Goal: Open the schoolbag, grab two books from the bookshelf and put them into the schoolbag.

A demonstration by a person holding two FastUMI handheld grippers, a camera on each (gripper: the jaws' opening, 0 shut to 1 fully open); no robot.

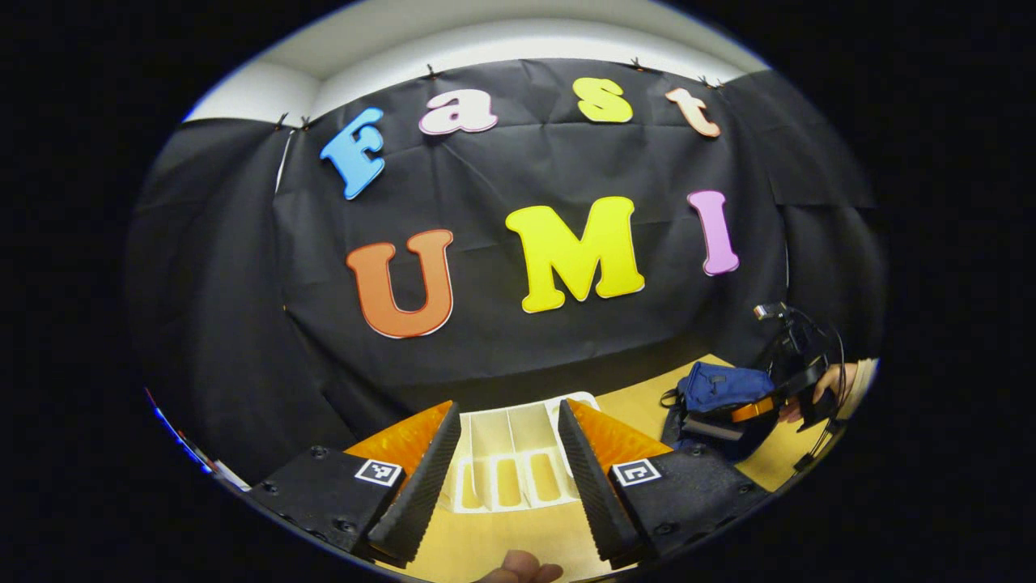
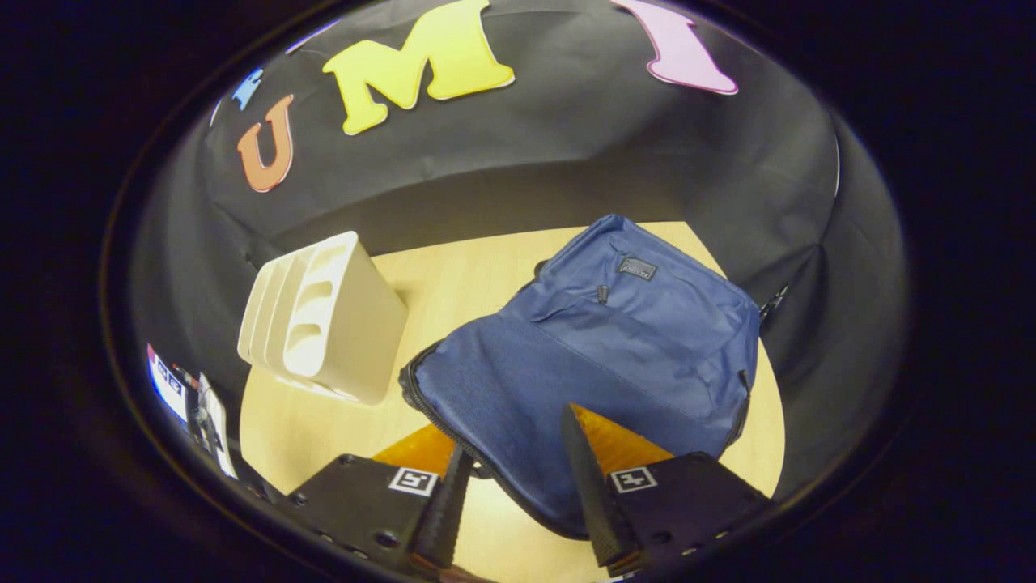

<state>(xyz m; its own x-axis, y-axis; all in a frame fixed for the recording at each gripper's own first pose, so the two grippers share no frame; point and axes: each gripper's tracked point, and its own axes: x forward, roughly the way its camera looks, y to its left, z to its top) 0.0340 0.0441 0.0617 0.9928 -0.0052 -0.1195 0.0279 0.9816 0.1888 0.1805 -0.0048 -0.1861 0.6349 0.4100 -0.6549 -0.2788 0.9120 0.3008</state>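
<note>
Right now my right tool [image 2: 518, 494] hangs wide, jaws parted with nothing between them, straddling the near edge of the schoolbag [image 2: 599, 356] from above. Can't tell if either finger touches the fabric. Schoolbag lies flat on the bench [image 2: 453, 283], blue, zipper [image 2: 429, 413] running along its near-left edge; it looks shut or close to it, hard to say. Judgement: opening step not done yet.

Risk one: I pinch loose cloth instead of the zipper pull, which I can't pick out from here, and the bag just drags across the bench. Nothing pins it down.

My left tool [image 1: 506, 478] is also wide and holds nothing, aimed at the bookshelf [image 1: 506, 453], a white slotted rack left of the schoolbag. No books visible in its slots from either view, so risk two: I reach for a book and there is none where I expect.

Bookshelf stands just beside the schoolbag's left corner. Risk three: a sideways tug on the bag knocks the light rack over.

Farther off in the left gripper view, a hand [image 1: 830, 385] holds my right tool over the schoolbag; cables hang there and could snag.
</note>
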